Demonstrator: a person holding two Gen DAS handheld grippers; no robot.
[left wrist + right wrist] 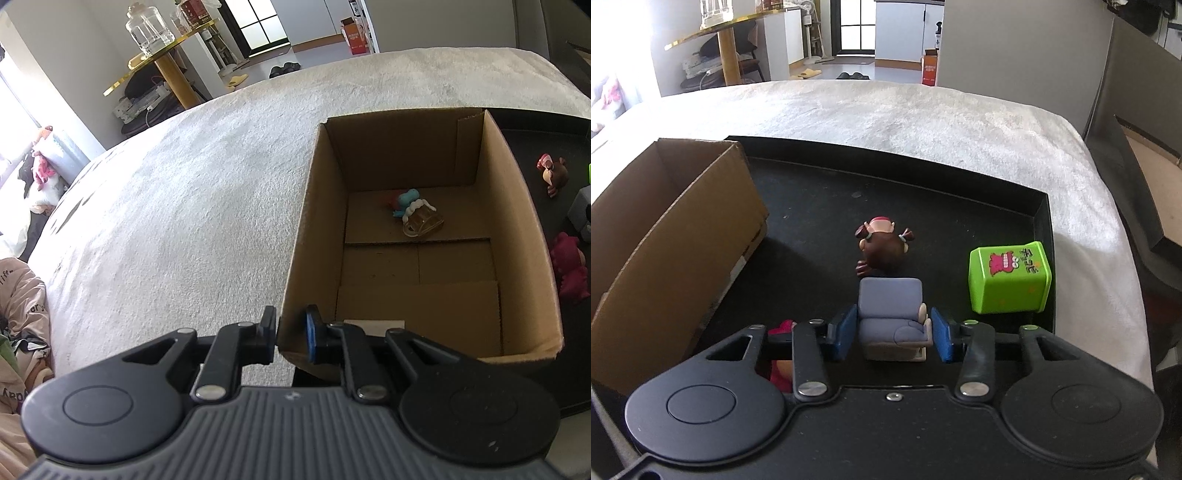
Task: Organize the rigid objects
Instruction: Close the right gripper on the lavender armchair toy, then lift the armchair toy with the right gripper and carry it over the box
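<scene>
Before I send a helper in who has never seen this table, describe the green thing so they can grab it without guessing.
Find the black tray on the white cloth, beside the cardboard box. Along its right wall lies the green box, tipped on its side, to the right of the grey-blue toy armchair. It is the only bright lime, blocky item there, with a pink cartoon figure and lettering on top.

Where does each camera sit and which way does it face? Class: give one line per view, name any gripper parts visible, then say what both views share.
Left wrist: rides the left gripper, facing forward along its fingers, which clamp the near wall of the open brown cardboard box; small toys lie inside.
Right wrist: rides the right gripper, facing forward over the black tray; its blue pads flank the grey-blue toy armchair.
Shared: the cardboard box, tray, brown-haired figurine and white plush bed cover.
</scene>
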